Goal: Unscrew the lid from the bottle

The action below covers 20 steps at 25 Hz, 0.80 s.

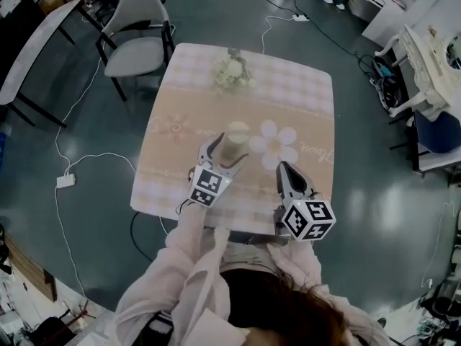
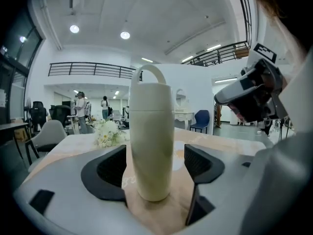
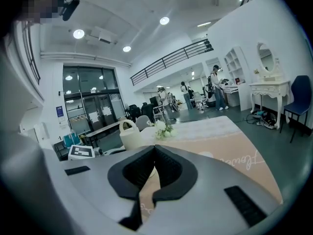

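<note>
The tall cream cylindrical bottle stood upright on the table with the beige and pale checked cloth, near its middle, a small bunch of white flowers well behind it. Its long axis was vertical, and its cream lid with the arched carrying loop sat at the top, not yet loosened. The left gripper was the nearer one: its dark pads stood wide on either side of the bottle's lower body, with table showing in the gap at the right pad, so nothing was clamped. The right gripper hung to the bottle's right, apart from it, its fingers pressed together on nothing. Judging from this, the left would brace the body low while the right, once opened, reached up and leftward for the lid.
</note>
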{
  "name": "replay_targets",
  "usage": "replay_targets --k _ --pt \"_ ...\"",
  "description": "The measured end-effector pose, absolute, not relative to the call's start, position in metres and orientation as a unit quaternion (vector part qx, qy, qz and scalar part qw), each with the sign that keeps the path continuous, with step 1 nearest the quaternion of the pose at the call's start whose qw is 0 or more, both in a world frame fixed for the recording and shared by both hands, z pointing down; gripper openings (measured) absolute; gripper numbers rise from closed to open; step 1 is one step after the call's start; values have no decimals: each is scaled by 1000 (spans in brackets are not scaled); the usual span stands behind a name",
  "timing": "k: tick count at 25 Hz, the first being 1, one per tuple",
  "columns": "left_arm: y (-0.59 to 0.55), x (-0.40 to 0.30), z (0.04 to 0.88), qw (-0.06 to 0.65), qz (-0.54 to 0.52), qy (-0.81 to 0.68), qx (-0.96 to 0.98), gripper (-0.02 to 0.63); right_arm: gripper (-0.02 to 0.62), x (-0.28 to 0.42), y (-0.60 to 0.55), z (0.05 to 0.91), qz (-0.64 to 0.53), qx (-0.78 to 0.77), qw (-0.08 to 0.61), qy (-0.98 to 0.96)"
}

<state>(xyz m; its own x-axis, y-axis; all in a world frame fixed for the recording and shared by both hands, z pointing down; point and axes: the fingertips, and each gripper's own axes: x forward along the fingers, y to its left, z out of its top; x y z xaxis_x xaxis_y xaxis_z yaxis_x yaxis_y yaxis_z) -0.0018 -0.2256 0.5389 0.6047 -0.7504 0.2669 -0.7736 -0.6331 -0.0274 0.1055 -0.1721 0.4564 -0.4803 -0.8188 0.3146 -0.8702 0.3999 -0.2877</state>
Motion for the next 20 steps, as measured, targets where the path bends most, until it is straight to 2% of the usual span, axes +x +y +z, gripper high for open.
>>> replay_targets --k 11,12,13,20 --pt "-249 12 568 58 158 -418 893 359 12 117 -175 463 209 513 73 -829" --pt "-250 11 567 60 156 -420 892 352 12 117 -175 462 210 515 73 -828" --pt "-251 10 565 61 154 -421 892 307 12 119 -175 462 210 516 73 -827" --pt "-247 12 562 55 166 -409 896 310 12 121 -172 458 205 519 70 -827"
